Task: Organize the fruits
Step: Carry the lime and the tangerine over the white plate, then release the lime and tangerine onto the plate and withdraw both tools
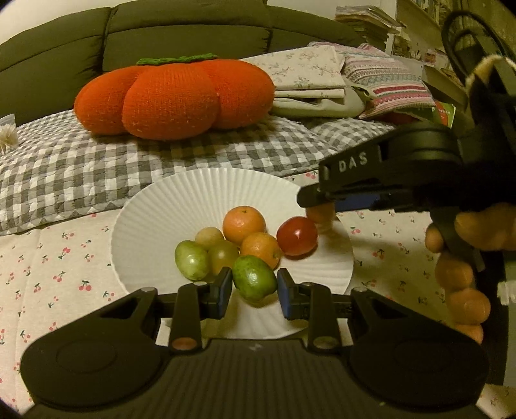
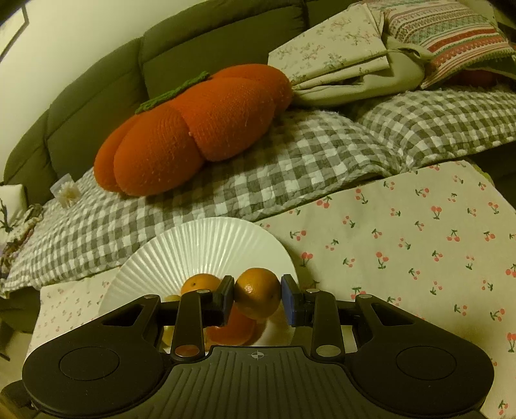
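Observation:
A white ribbed plate (image 1: 180, 199) lies on the cherry-print cloth and holds several fruits: two oranges (image 1: 244, 224), a red tomato (image 1: 296, 236), green fruits (image 1: 191, 259) and a pale one. My left gripper (image 1: 254, 287) is closed around a green fruit (image 1: 254, 277), with both pads against its sides. My right gripper (image 2: 257, 295) is shut on an orange (image 2: 258, 291) and holds it above the plate's (image 2: 206, 245) right rim. In the left wrist view the right gripper (image 1: 317, 206) hangs over the tomato.
A big knitted orange pumpkin cushion (image 1: 174, 96) lies on a grey checked blanket (image 1: 96, 167) behind the plate. Folded linens (image 1: 309, 77) and a striped pillow (image 1: 387, 80) sit at the back right. A dark green sofa back (image 1: 161, 29) is behind.

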